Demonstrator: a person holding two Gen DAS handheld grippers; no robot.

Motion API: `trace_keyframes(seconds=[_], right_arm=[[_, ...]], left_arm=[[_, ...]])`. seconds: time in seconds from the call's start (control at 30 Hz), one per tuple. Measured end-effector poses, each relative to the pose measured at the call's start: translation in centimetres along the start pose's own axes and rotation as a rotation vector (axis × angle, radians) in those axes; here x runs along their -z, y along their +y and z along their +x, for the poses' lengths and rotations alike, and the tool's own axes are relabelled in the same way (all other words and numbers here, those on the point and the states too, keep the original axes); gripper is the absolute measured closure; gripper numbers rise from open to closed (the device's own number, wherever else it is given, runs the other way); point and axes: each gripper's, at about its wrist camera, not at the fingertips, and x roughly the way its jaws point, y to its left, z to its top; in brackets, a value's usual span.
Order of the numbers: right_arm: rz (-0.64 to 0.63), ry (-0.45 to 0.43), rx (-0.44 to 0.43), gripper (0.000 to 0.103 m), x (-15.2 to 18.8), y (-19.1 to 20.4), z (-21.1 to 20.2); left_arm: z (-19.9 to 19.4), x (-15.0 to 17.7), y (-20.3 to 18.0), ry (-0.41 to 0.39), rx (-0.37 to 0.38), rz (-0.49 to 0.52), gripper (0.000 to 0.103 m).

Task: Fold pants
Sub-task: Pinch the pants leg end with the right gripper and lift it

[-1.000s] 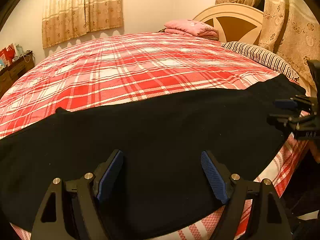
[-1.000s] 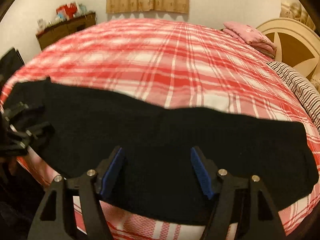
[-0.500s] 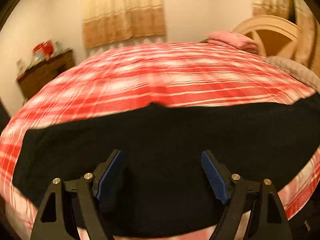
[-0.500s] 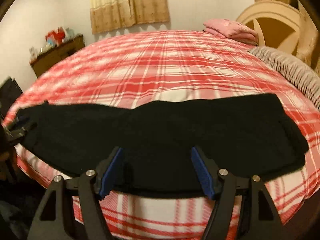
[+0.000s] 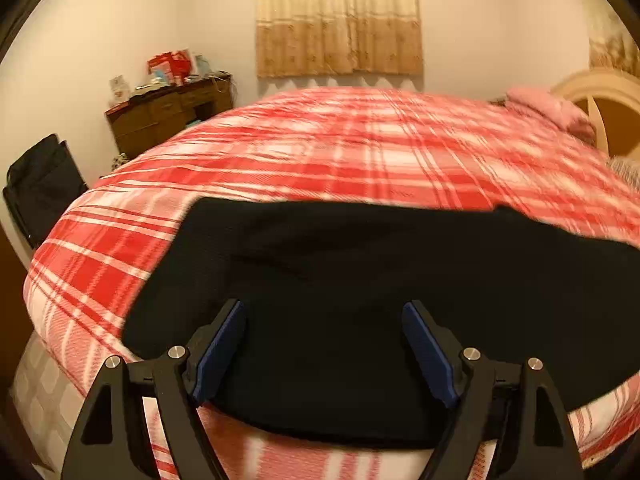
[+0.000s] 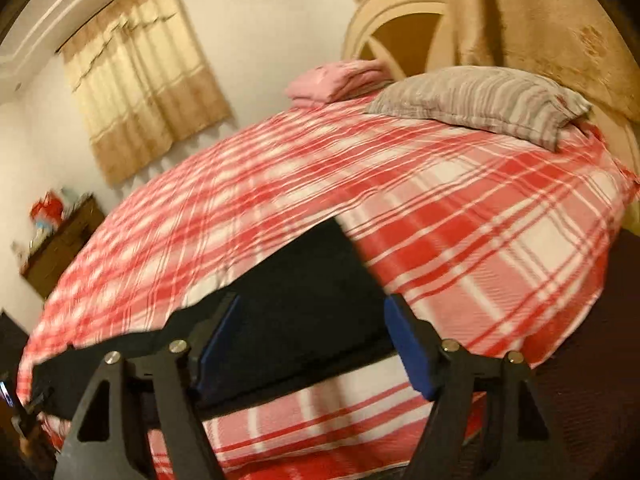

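Note:
Black pants (image 5: 360,280) lie flat as a long strip along the near edge of the bed. My left gripper (image 5: 324,344) is open and empty, hovering over the left end of the strip. In the right wrist view the pants (image 6: 304,280) run from the lower left to an end near the centre. My right gripper (image 6: 312,340) is open and empty over that right end, tilted. The left gripper shows faintly at the far left edge of the right wrist view (image 6: 24,408).
The red and white plaid bedspread (image 5: 360,148) covers the bed. A striped pillow (image 6: 480,100) and folded pink cloth (image 6: 340,80) lie by the cream headboard (image 6: 392,20). A wooden dresser (image 5: 168,116) and a black bag (image 5: 40,184) stand at the left.
Both grippers have swung outward along the pants: the left toward the left end, the right toward the right end. Both stay open. The pants have not moved.

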Motion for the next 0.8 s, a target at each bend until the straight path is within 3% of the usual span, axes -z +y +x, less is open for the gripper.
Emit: trace_keyframes(seconds=[0.23,0.33,0.5,0.6,0.67,0.73,0.8], right_arm=[[0.164,0.061,-0.028,0.036,0.0,-3.9,0.6],[0.161,0.079,-0.062,0.037,0.2,-3.4,1.0],[0.139,0.085,0.012,0.048,0.3,-3.4,1.2],[0.152,0.077,0.009,0.046,0.3,-3.5,1.4],[0.166,0.067,-0.037,0.046,0.3,-3.6,1.8],[0.187,0.056,-0.062,0.053,0.3,-4.0,2.2],[0.212,0.055,-0.087,0.067,0.3,-4.5,2.1]], left_arm=[[0.1,-0.1,1.6,-0.018,-0.028,-0.035,0.021],[0.1,0.0,1.5,-0.031,-0.039,-0.031,0.021],[-1.2,-0.5,2.1,-0.107,-0.083,-0.043,0.021],[-0.9,-0.6,3.3,-0.1,-0.097,-0.08,0.021],[-0.5,-0.5,4.3,-0.082,-0.108,-0.118,0.021],[-0.3,-0.2,5.4,-0.073,-0.112,-0.158,0.021],[0.0,0.0,6.4,-0.064,-0.105,-0.195,0.021]])
